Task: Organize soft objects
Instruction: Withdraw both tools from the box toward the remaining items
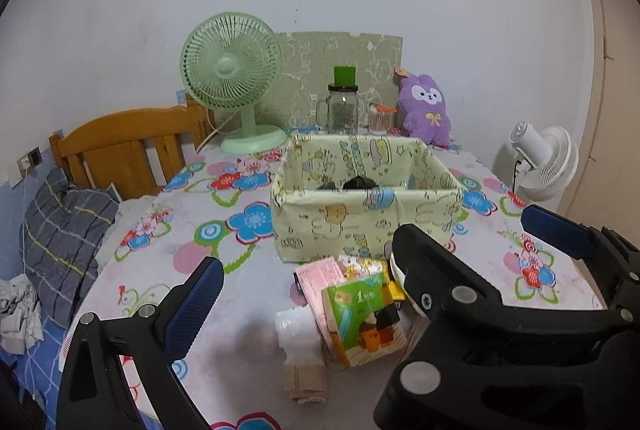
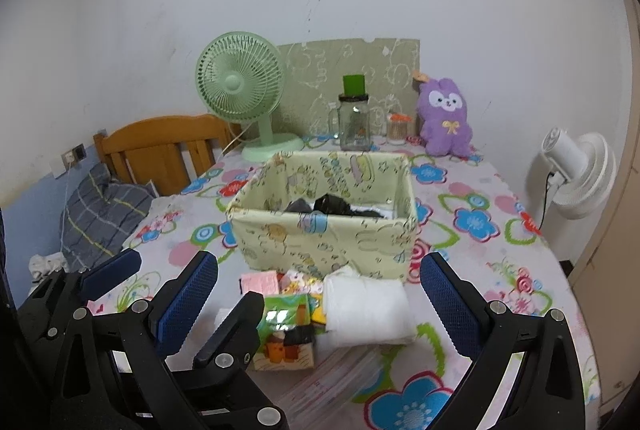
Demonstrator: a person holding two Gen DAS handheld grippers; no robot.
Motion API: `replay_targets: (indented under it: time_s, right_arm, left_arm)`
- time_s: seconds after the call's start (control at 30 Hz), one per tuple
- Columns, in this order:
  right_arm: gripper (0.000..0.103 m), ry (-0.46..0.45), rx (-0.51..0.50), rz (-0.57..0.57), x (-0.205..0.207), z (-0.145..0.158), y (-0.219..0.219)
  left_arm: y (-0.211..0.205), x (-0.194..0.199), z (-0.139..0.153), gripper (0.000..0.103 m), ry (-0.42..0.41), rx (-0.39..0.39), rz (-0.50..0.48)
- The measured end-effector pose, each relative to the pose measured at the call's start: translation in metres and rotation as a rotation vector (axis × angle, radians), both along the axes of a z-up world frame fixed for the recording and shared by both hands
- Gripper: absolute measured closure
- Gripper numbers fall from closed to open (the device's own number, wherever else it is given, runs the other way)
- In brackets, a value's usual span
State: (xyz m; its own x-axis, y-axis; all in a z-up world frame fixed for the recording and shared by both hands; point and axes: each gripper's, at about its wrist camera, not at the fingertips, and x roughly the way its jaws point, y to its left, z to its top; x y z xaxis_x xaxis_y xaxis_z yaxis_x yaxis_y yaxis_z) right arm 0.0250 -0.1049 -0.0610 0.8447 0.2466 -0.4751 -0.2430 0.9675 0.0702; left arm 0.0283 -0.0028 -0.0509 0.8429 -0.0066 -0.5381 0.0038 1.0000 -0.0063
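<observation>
A pile of soft goods lies on the flowered table in front of a pale yellow fabric box (image 1: 340, 226) (image 2: 320, 242). In the pile are a green tissue pack (image 1: 360, 314) (image 2: 286, 326), a pink packet (image 1: 320, 278) (image 2: 260, 282), a clear-wrapped roll (image 1: 296, 330), a beige cloth (image 1: 306, 382) and a white folded pad (image 2: 366, 306). Dark items (image 1: 358, 183) (image 2: 332, 205) rest inside the box. My left gripper (image 1: 320, 290) and right gripper (image 2: 318, 302) hover open over the pile, holding nothing. Their fingers interleave, and the right gripper hides my left gripper's right finger.
At the back stand a green fan (image 1: 236, 81), a glass jar with a green lid (image 1: 343, 109), a swab pot (image 2: 400, 127) and a purple plush (image 1: 426, 109) (image 2: 446, 117). A white fan (image 2: 576, 173) sits off the right edge. A wooden headboard (image 1: 132, 145) and grey pillow (image 1: 64, 230) are left.
</observation>
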Motion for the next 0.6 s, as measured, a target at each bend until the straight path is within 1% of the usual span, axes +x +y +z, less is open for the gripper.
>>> replay_targets:
  time_s: [0.17,0.4,0.5,0.6]
  right_arm:
    - [0.001,0.013,-0.024,-0.002,0.000,-0.012,0.005]
    - [0.001,0.052,-0.026,0.012,0.004,-0.027,0.010]
    - [0.002,0.063,-0.040,0.020,0.006,-0.033,0.014]
    - [0.005,0.085,-0.041,0.028,0.008,-0.041,0.018]
  left_arm:
    - [0.004,0.000,-0.017,0.002,0.051,-0.021,0.006]
    - [0.008,0.001,-0.029,0.002,0.083,-0.024,0.013]
    - [0.011,0.002,-0.036,0.003,0.109,-0.029,0.021]
    - [0.013,0.000,-0.042,0.004,0.127,-0.029,0.020]
